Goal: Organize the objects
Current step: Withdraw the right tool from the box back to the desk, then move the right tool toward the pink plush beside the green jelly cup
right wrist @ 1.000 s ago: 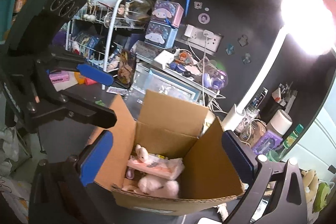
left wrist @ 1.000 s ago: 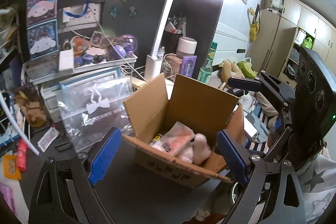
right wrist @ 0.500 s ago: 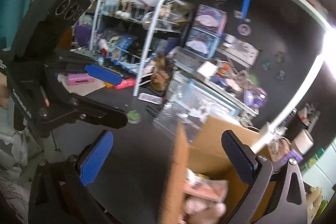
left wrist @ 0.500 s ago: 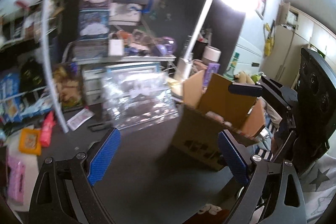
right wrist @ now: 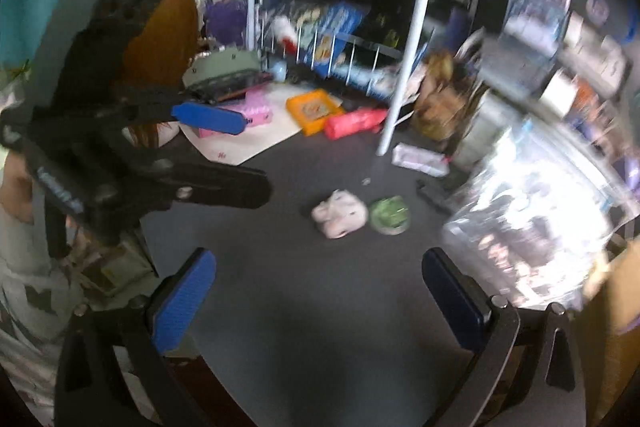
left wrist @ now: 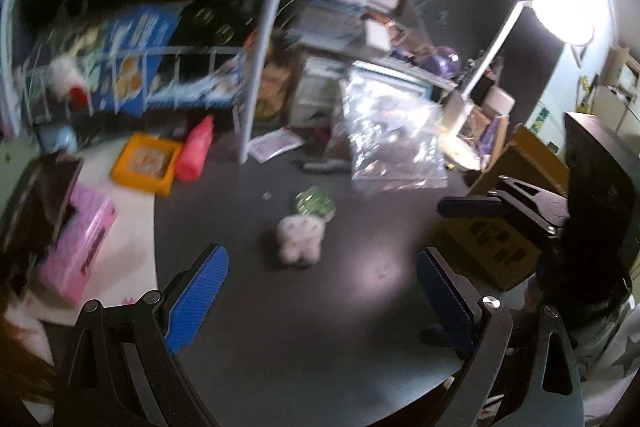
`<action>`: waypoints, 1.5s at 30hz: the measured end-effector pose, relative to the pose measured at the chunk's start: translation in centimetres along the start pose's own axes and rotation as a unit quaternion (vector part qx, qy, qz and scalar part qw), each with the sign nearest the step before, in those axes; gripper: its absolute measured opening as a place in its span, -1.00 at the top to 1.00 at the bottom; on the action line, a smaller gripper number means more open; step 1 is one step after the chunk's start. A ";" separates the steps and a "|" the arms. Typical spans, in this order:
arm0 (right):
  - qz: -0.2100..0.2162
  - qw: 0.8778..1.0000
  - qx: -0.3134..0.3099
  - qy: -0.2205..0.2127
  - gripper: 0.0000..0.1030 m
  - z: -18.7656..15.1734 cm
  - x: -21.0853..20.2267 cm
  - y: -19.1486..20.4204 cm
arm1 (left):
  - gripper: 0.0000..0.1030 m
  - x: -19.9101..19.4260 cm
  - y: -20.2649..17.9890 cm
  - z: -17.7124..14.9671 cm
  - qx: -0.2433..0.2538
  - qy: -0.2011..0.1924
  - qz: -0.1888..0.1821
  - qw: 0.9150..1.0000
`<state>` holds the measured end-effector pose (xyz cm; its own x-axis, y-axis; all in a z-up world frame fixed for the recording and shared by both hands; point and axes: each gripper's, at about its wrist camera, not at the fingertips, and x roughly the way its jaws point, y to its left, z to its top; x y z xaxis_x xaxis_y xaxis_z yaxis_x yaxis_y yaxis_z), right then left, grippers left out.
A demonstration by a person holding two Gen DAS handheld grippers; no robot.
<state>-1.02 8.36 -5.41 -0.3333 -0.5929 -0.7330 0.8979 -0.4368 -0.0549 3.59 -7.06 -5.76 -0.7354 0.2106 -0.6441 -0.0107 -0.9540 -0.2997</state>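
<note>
A small pink plush toy (left wrist: 299,239) (right wrist: 340,214) lies on the dark desk (left wrist: 320,307), touching a round green item (left wrist: 315,202) (right wrist: 389,215). My left gripper (left wrist: 320,301) is open with nothing between its blue pads, a short way in front of the plush. My right gripper (right wrist: 316,303) is also open and empty, with the plush ahead of it. The cardboard box (left wrist: 504,223) stands at the right, behind the right gripper's fingers as the left wrist view shows them. Both views are motion-blurred.
A clear plastic bag (left wrist: 390,139) (right wrist: 532,223) leans at the back right. A white wire rack (left wrist: 256,47) holds blue packets. An orange tray (left wrist: 144,163), a red packet (left wrist: 196,151) and a pink box (left wrist: 76,251) lie at the left. A desk lamp (left wrist: 560,11) glares.
Both grippers have swung left, away from the cardboard box, and the pink plush and green item on the desk have come into view. Both stay open.
</note>
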 end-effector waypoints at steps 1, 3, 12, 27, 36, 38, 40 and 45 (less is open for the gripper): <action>0.009 1.000 0.010 0.006 -0.99 0.0 0.9 -0.2 | -0.84 0.3 0.4 -0.2 -0.005 0.004 0.001 1.000; 0.018 0.999 0.023 0.014 -0.99 0.2 2.7 -0.7 | -0.84 0.9 1.3 -0.7 -0.018 0.012 0.003 1.000; 0.023 0.999 0.026 0.037 -0.92 0.8 8.4 -1.8 | -0.84 3.0 3.7 -1.1 -0.055 0.030 -0.004 0.998; 0.037 0.996 0.041 0.064 0.37 1.1 11.8 -2.8 | -0.84 3.8 4.4 -0.9 -0.064 0.035 -0.012 0.997; 0.042 0.997 0.036 0.062 0.58 0.7 11.3 -2.1 | -0.84 3.3 4.0 -1.2 -0.064 0.031 -0.017 0.997; 0.033 0.997 0.042 0.055 -0.14 0.8 11.3 -2.3 | -0.84 3.3 4.1 -1.2 -0.066 0.029 -0.017 0.997; 0.027 0.997 0.051 0.042 -0.39 1.0 11.2 -2.4 | -0.84 3.3 4.2 -1.2 -0.067 0.029 -0.017 0.997; 0.037 0.996 0.059 0.050 -0.39 1.9 12.8 -2.6 | -0.84 3.6 4.6 -1.0 -0.071 0.029 -0.021 0.997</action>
<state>-8.10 0.66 -13.36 -0.2320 -0.5590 -0.7961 0.8773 -0.4737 0.0770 1.59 -10.46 -10.12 -0.6964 0.2657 -0.6666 0.0582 -0.9050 -0.4215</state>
